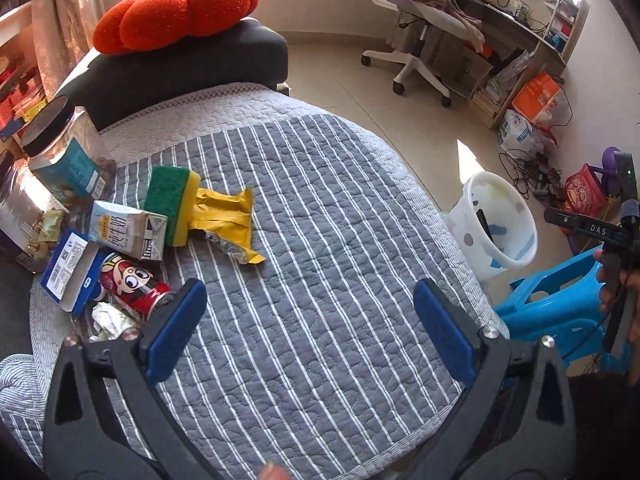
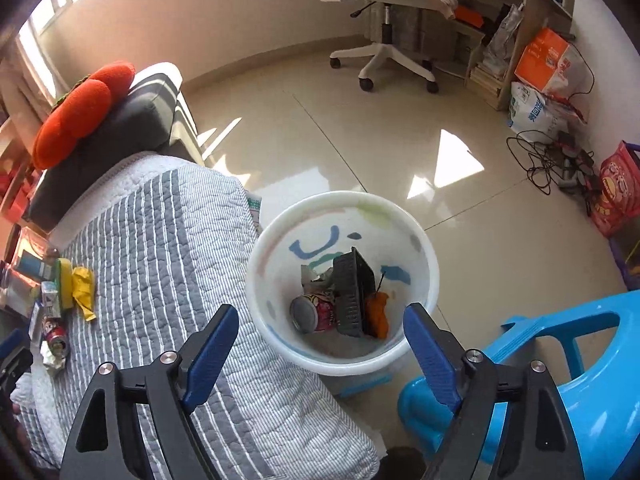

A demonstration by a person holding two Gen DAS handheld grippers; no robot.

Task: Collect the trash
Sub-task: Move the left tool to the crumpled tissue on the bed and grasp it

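My left gripper (image 1: 316, 304) is open and empty above the striped quilt (image 1: 320, 240). To its left lie a red can (image 1: 134, 286), crumpled paper (image 1: 108, 320), a blue box (image 1: 70, 270), a milk carton (image 1: 128, 230), a green-yellow sponge (image 1: 174, 204) and a yellow wrapper (image 1: 228, 216). My right gripper (image 2: 320, 324) is open and empty above the white bin (image 2: 424, 248), which holds a can (image 2: 314, 312), a black tray (image 2: 354, 292) and an orange scrap (image 2: 378, 312). The bin also shows in the left wrist view (image 1: 516, 208).
Clear jars (image 1: 64, 152) stand at the quilt's left edge. A blue plastic stool (image 2: 560, 360) is right of the bin. An orange cushion (image 1: 176, 12) lies on a dark pad. An office chair (image 2: 384, 8), a desk, bags and cables are across the tiled floor.
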